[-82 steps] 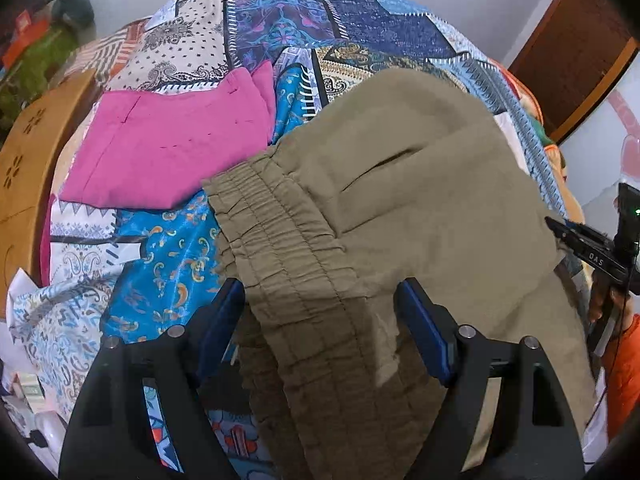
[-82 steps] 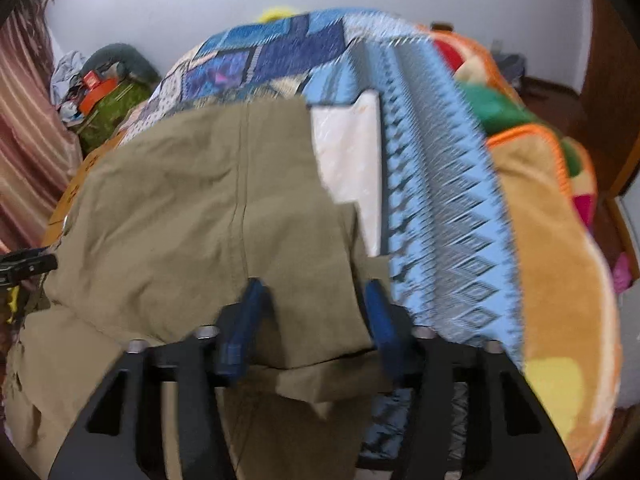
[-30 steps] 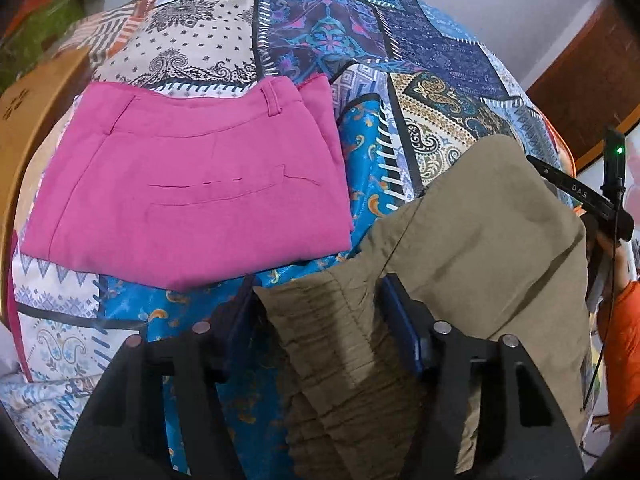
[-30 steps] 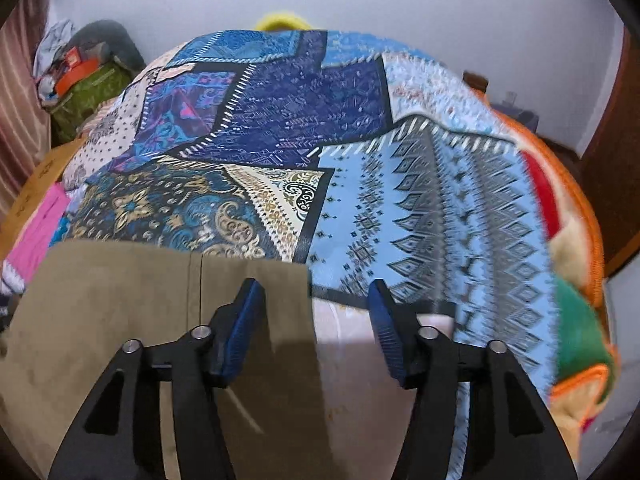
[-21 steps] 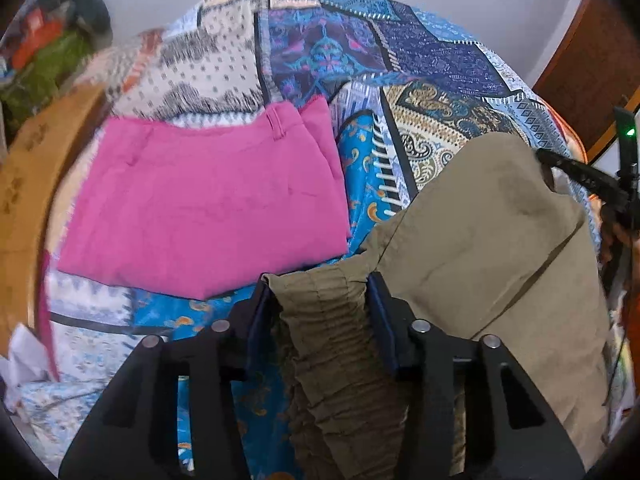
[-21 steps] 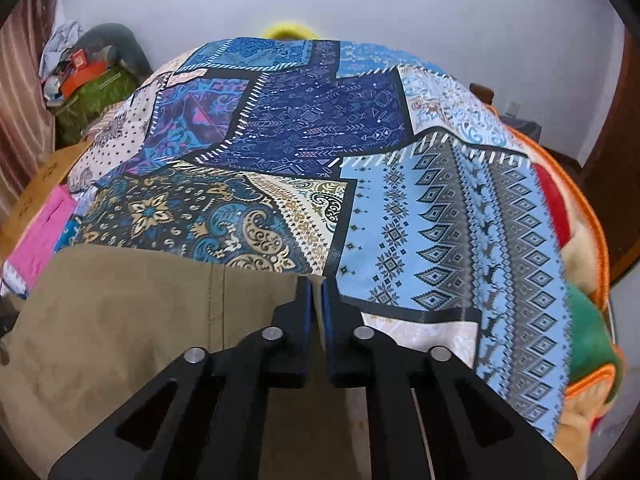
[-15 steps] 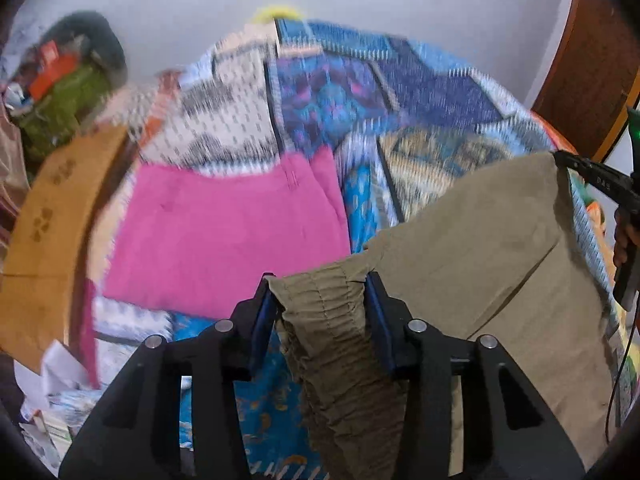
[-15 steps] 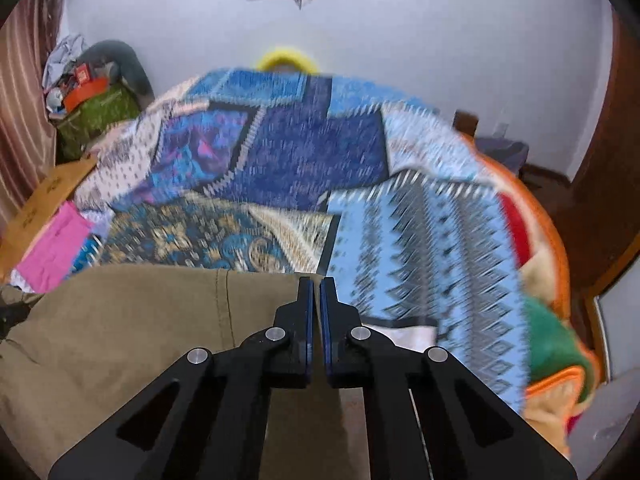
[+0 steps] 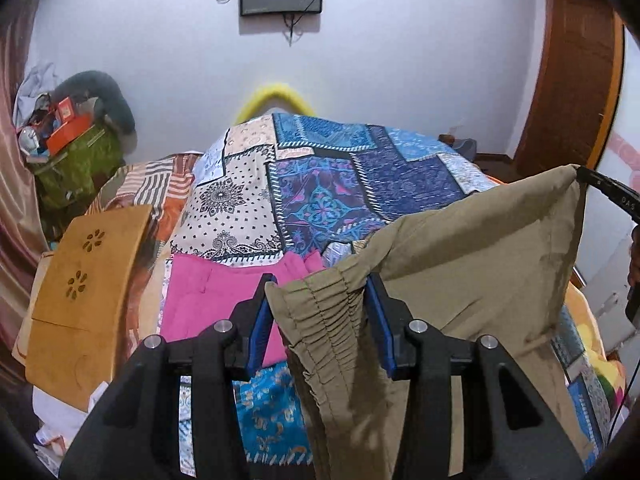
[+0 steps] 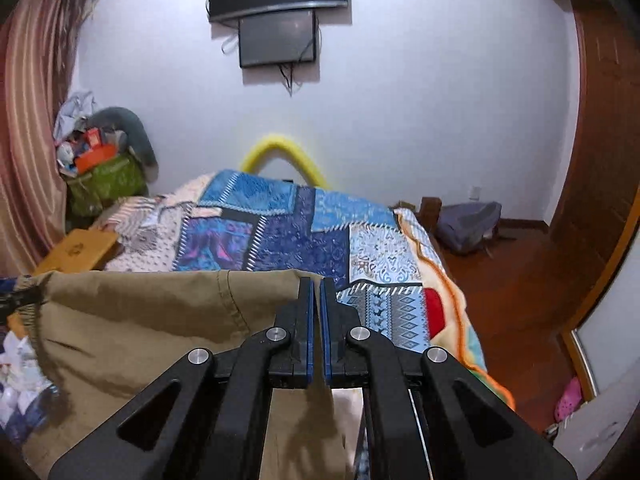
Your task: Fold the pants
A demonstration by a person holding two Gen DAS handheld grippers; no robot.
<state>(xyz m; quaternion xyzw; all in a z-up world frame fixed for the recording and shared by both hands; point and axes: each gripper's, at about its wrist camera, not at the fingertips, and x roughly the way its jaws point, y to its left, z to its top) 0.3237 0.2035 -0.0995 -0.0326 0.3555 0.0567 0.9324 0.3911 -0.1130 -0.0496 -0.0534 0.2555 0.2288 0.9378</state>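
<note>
The olive pants are being held up over the bed, stretched between the two claws. The gathered waistband is being pinched by the left claw, its blue pads set on either side of the bunched elastic. In the right wrist view, the far corner of the cloth is being clamped by the right claw, whose jaws are pressed almost together with the thin fabric edge between them. The pants are hanging as a sagging sheet from these two points, with the lower part draping below the cameras, out of view.

The step in hand is judged to be the lift and spread that comes ahead of a fold: the garment is being raised off the bed and pulled taut along its upper edge. A folded pink garment is lying on the patchwork quilt just beyond the left claw, near the waistband.

The next move is likely calling for both claws to be carried forward and lowered together, so that the hanging cloth is laid flat or doubled over itself. Even tension is needed, since slack in the middle would wrinkle the fold. The pink garment should be avoided when the pants are being set down.
</note>
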